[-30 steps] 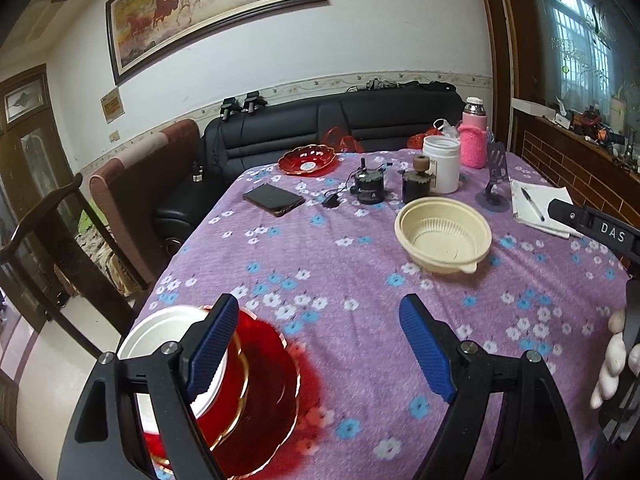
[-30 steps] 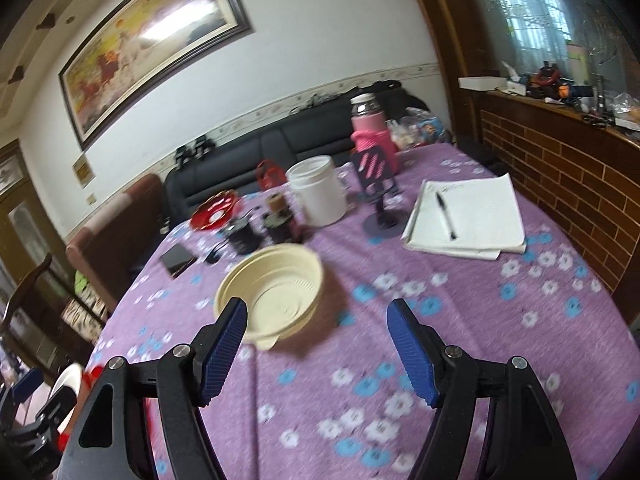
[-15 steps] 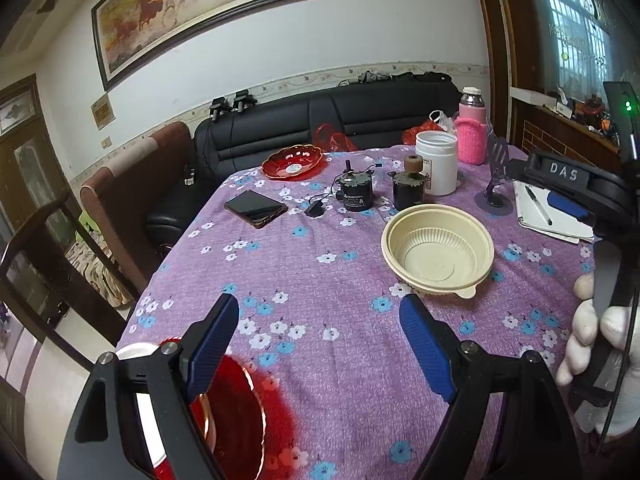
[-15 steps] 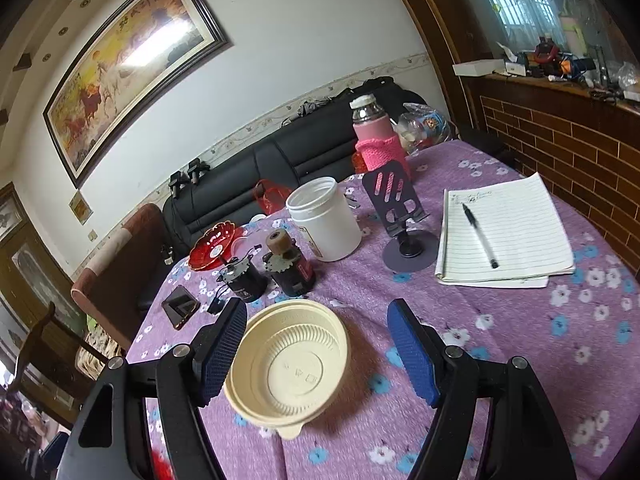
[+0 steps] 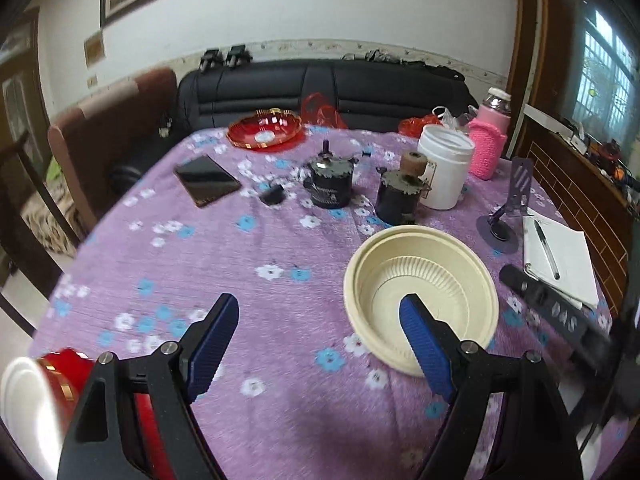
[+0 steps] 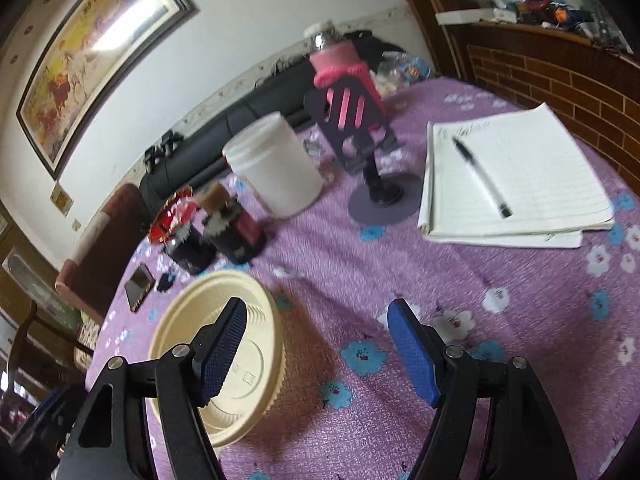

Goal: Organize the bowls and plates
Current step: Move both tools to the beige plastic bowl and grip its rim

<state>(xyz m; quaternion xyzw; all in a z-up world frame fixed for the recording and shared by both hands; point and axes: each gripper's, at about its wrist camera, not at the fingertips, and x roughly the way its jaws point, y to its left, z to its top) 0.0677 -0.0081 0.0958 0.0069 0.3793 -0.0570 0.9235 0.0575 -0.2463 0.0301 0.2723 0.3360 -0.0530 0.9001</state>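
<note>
I see a matt, ribbed cream plastic bowl (image 5: 420, 292) on the table (image 5: 280, 400), which is covered in a soft, napped purple cloth printed with flowers. My left tool (image 5: 316, 344) has ridged blue rubbery pads on matt black plastic arms with metal screws. The red plates (image 5: 64, 364) look glossy, gold-edged. The notepad (image 6: 516, 176) is lined paper; the white jar (image 6: 276, 164) is smooth plastic.

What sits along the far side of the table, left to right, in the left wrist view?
Phone → red plate → white jar → pink-sleeved bottle → phone stand.
</note>
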